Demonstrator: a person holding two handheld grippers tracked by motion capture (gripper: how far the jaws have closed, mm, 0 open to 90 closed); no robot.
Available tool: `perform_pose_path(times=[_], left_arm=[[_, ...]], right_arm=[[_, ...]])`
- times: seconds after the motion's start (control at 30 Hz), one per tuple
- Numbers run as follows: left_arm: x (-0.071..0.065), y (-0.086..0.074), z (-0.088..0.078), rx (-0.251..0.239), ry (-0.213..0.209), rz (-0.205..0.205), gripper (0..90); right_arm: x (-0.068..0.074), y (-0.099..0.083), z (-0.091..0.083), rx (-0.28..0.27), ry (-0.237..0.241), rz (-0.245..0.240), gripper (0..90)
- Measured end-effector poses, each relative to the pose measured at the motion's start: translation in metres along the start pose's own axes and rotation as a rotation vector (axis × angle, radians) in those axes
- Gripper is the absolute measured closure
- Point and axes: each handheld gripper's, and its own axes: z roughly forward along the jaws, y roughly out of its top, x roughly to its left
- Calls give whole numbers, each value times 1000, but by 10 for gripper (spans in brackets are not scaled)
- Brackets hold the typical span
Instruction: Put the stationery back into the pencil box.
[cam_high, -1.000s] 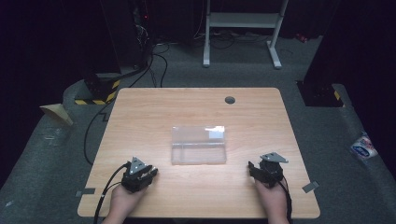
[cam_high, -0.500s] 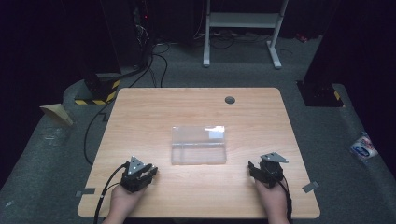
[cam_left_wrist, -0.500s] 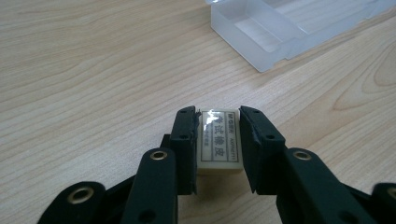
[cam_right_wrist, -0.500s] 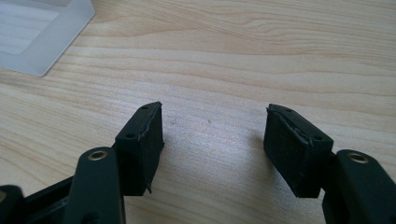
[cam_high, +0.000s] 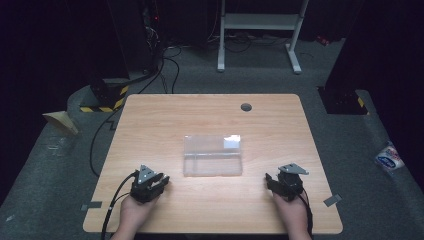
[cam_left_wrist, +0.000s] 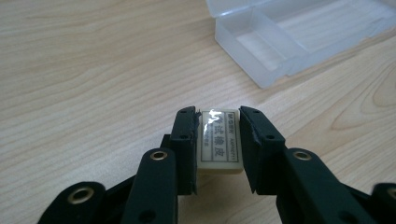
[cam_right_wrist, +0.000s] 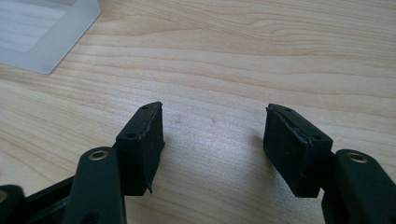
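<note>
Left gripper (cam_left_wrist: 218, 140) clamps an eraser (cam_left_wrist: 219, 139); right gripper (cam_right_wrist: 212, 140) gapes empty; box (cam_high: 212, 155) at twelve o'clock.

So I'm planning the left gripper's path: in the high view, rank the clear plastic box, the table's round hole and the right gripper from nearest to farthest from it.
From the left gripper:
1. Clear plastic box, table centre.
2. Right gripper, near edge, right side.
3. Round hole, far edge.
</note>
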Motion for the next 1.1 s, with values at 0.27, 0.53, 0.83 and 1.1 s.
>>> perform_pose_path(times=[0.27,0.53,0.83,1.1], left_arm=[[-7,18,-13,-55,37,-46,677],[-16,32,-23,-85,51,-5,676],[-23,36,-15,-94,1,-6,676],[-36,41,-4,-111,-16,-6,676]], right_arm=[[0,0,0,2,11,-4,376],[0,0,-1,2,12,-21,377],[1,0,0,3,9,-11,378],[1,0,0,2,9,-8,377]])
